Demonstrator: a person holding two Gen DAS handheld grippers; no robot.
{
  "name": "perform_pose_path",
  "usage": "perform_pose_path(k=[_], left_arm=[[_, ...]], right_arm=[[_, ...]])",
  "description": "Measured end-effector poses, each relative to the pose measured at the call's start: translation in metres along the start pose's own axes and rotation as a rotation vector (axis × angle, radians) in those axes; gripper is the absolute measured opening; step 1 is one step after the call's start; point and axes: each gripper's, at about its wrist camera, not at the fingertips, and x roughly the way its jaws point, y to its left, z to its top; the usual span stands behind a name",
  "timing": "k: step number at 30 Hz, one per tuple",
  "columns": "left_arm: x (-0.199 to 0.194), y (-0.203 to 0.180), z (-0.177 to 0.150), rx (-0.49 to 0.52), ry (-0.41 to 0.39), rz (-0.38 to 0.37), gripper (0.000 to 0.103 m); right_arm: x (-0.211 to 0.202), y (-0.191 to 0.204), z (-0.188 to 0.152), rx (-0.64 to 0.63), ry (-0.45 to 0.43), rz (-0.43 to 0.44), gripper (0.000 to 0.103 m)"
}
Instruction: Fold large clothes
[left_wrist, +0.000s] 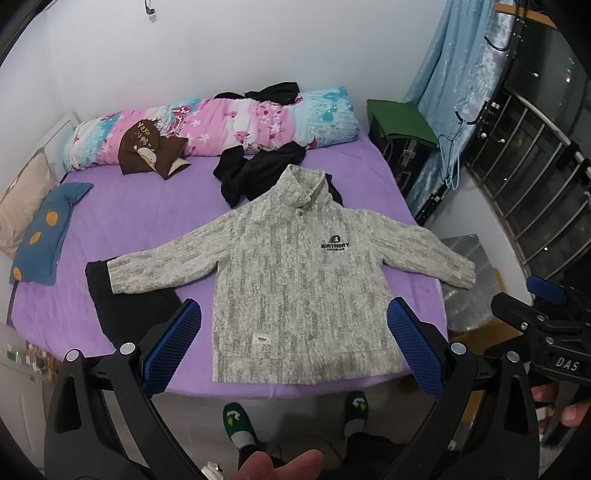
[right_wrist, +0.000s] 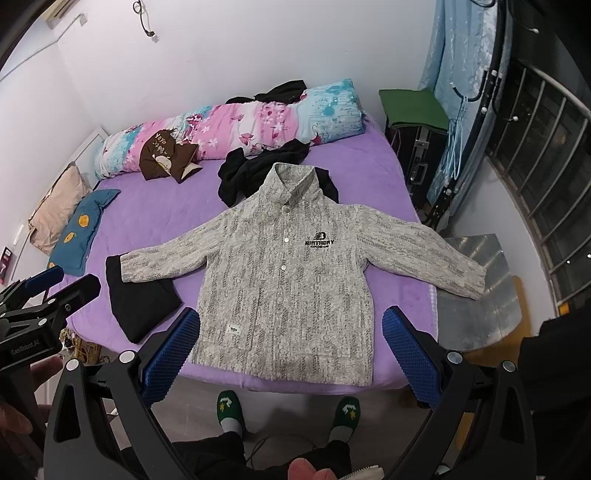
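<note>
bed (left_wrist: 147, 221): purple sheet, I stand at its near edge
jacket (left_wrist: 295, 273): grey, flat on the bed, front up, sleeves spread, unfolded
step: start, I judge; nothing folded yet
next: I bring a sleeve in across the chest
left gripper (left_wrist: 291, 350): jaws wide, holding nothing, above the hem
right gripper (right_wrist: 291, 354): same, wide and empty
writing: chest logo "BIRTHDAY"; brown cloth (left_wrist: 147, 151) "Yaya"; hem tag unreadable

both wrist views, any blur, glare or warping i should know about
Left wrist: sharp and evenly lit, no glare; fisheye bends the window bars and bed edge, corners black. Right wrist: same warp, jacket crisp, and the thumb at the bottom edge is soft.
</note>
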Motion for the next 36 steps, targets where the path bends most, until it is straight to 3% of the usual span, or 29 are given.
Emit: perform_pose_path(k=[36], left_arm=[[0.0054,0.0036,0.0007,-0.019,0.011,0.005,0.097]], right_arm=[[-0.0007,0.0091,-0.0031,-0.017,0.005,-0.024,0.097]])
